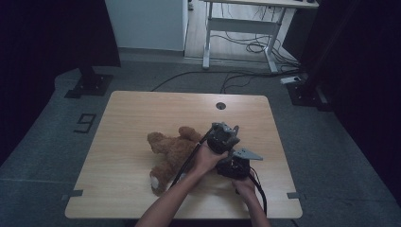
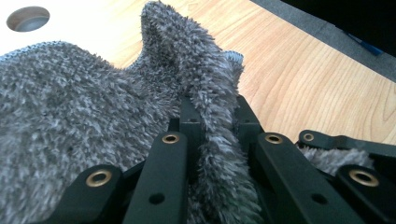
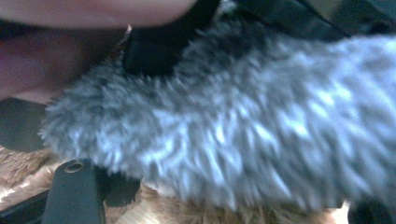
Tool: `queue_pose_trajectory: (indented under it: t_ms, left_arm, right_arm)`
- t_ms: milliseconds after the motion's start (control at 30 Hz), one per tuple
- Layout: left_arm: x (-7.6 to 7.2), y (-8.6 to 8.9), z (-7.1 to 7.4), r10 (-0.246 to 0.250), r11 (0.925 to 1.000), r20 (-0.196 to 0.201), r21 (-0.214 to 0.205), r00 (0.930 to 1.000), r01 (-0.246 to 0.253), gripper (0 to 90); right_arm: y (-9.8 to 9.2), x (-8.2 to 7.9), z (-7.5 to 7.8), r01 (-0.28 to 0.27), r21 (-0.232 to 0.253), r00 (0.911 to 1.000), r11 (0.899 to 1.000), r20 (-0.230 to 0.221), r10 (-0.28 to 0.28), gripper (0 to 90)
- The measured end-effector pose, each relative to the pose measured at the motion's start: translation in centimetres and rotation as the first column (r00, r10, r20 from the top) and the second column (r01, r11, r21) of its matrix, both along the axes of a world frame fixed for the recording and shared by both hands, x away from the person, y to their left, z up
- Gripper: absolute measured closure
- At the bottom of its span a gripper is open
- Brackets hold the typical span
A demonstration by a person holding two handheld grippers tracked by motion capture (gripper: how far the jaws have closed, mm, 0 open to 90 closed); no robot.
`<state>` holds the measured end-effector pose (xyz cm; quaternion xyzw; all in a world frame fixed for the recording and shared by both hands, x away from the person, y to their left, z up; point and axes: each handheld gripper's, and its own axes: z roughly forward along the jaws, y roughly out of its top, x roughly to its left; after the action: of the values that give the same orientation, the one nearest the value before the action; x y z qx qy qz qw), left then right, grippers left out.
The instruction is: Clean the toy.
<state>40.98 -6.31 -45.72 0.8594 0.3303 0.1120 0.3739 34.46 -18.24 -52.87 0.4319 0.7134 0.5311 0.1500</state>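
The grey cloth (image 2: 93, 116) is a shaggy, fuzzy piece. In the left gripper view a fold of it stands pinched between the closed jaws of the left gripper (image 2: 212, 116), and the rest spreads out over the table (image 2: 303, 84). In the right gripper view the cloth fills the space ahead of the right gripper (image 3: 210, 196); whether its jaws press on the cloth cannot be told, as the view is blurred and close.

From above, both grippers sit just right of the bear (image 1: 170, 153), the left gripper (image 1: 223, 137) a little beyond the right gripper (image 1: 234, 165). The bear is brown plush and lies near the middle of the table (image 1: 127, 123). The person's left hand (image 1: 205, 158) touches the bear's side.

The table is light wood with rounded corners and a cable hole (image 1: 221, 105) at its far edge, beyond the bear. Grey carpet (image 1: 331, 156) surrounds it, dim, with a number mark (image 1: 85, 123) off to the bear's left. Beyond the bear stand a white desk frame (image 1: 246, 28) with loose cables (image 1: 246, 47) under it, a white wall panel (image 1: 146, 23) and dark curtains at both sides.
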Motion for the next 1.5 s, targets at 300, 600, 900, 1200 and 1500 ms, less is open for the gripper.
queue_pose_trajectory:
  t_ms: [300,600,900,1200,1500]
  left_arm:
    - [-0.3,4.4,0.7,0.073,0.9973,0.039,-0.008,0.9965,-0.073,79.1]
    - [-0.4,9.9,-0.7,0.124,0.9853,-0.03,-0.115,0.9919,-0.126,79.1]
    - [-0.6,9.5,-0.9,0.116,0.9886,-0.012,-0.095,0.9932,-0.117,79.0]
    - [-2.1,7.3,1.3,0.06,0.9917,0.018,-0.115,0.9981,-0.057,78.8]
    - [-3.1,0.2,1.3,-0.055,0.9982,0.023,-0.02,0.9982,0.056,78.6]
  right_arm:
    - [0.1,0.0,0.0,0.004,-0.006,1.0,1.0,0.009,-0.004,26.4]
    - [0.0,0.1,0.0,-0.001,0.011,1.0,1.0,0.004,0.001,13.9]
    - [-1.2,-0.4,-0.1,-0.027,0.014,0.9989,1.0,-0.037,0.028,6.0]
    - [-1.4,-0.6,-0.6,-0.075,-0.021,0.9971,0.997,-0.017,0.075,16.7]
    - [-1.4,-0.7,-0.5,-0.06,-0.033,0.9982,0.998,0.001,0.06,23.5]
